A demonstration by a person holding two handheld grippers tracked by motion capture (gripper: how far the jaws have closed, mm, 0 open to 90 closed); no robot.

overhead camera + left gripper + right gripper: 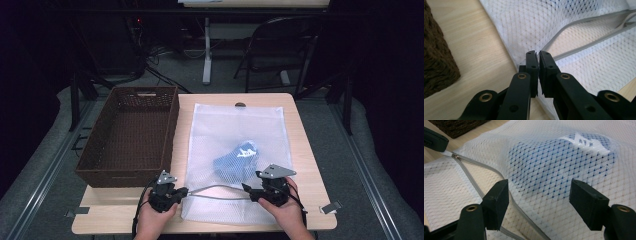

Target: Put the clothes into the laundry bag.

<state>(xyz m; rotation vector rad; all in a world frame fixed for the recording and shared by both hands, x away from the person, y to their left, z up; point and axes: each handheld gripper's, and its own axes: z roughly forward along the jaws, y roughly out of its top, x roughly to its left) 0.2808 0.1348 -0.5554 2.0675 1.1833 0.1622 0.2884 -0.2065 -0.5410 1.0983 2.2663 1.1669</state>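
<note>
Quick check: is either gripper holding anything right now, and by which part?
The left gripper is shut on the mesh bag, pinching its edge at the zipper's end. The right gripper is open, holding nothing.

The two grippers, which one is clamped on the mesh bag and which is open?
The left gripper is shut on the mesh bag at its near left corner beside the zipper. The right gripper has its jaws wide apart over the blue cloth inside.

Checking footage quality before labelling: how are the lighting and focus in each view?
High view: table evenly lit, surroundings dark, slightly soft. Left gripper view: mesh bag sharp, near jaws blurred. Right gripper view: blue garment clear through the mesh, no glare.
</note>
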